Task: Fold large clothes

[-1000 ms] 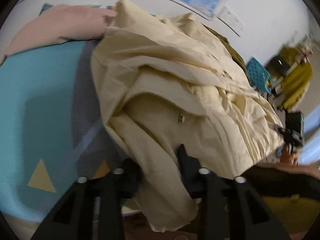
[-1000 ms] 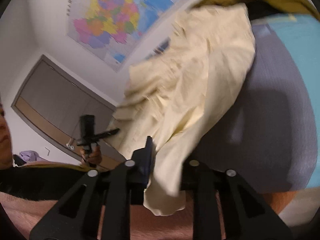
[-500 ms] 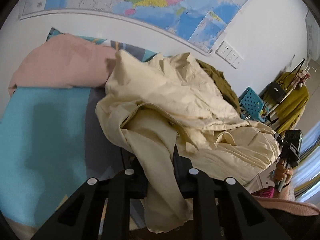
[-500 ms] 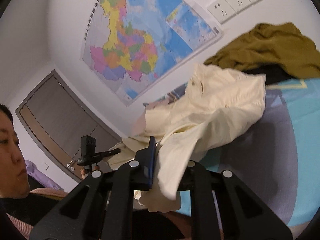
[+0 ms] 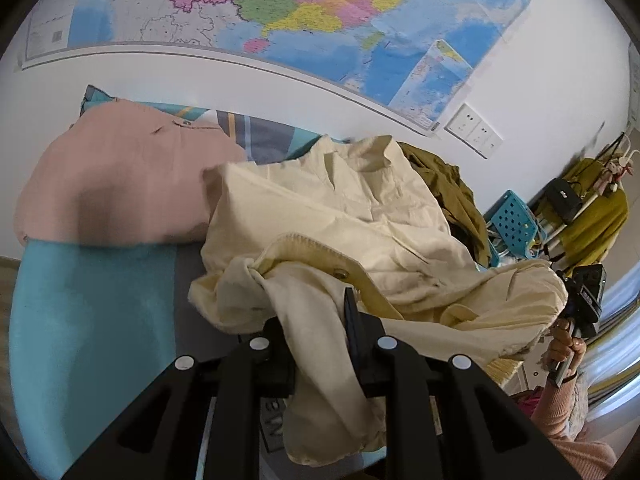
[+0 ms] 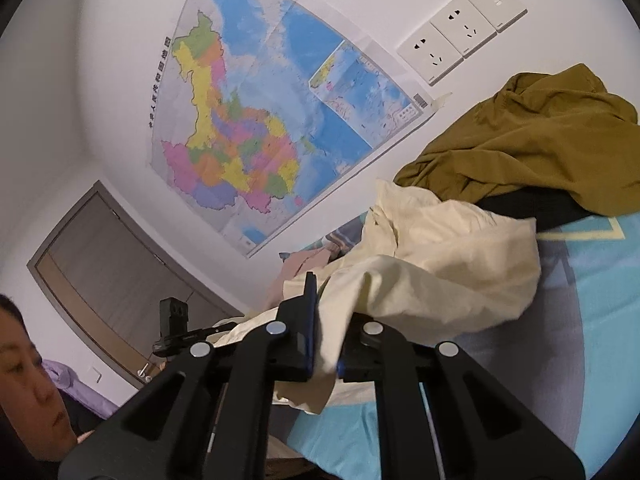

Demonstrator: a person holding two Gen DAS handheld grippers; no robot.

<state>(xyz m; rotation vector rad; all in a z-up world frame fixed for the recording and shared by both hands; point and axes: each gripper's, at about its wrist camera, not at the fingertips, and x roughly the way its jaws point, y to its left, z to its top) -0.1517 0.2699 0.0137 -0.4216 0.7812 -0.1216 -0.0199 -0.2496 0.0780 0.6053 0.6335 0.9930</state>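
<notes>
1. cream garment (image 5: 344,232): bunched on the bed (image 5: 80,320), mid-scene, its two near edges lifted off the sheet; collar toward the far wall.
2. left hand-held gripper (image 5: 320,332): fingers clamped on a hanging fold of the garment; a loose tail droops below the jaws.
3. right hand-held gripper (image 6: 326,344): clamped on another edge of the garment (image 6: 448,276); cloth spills out under the jaws.
4. pink garment (image 5: 120,188): far left on the bed, touching the cream one.
5. olive garment (image 6: 528,148): far right by the wall, just beside the cream collar.
6. risk, grip: both holds look like bunched folds, not clean corners; cloth may slip or spread crooked.
7. risk, snag: the twisted knot near the left grip may stay locked in when laid flat.
8. risk, neighbours: dragging could pull the pink or olive pieces along.
</notes>
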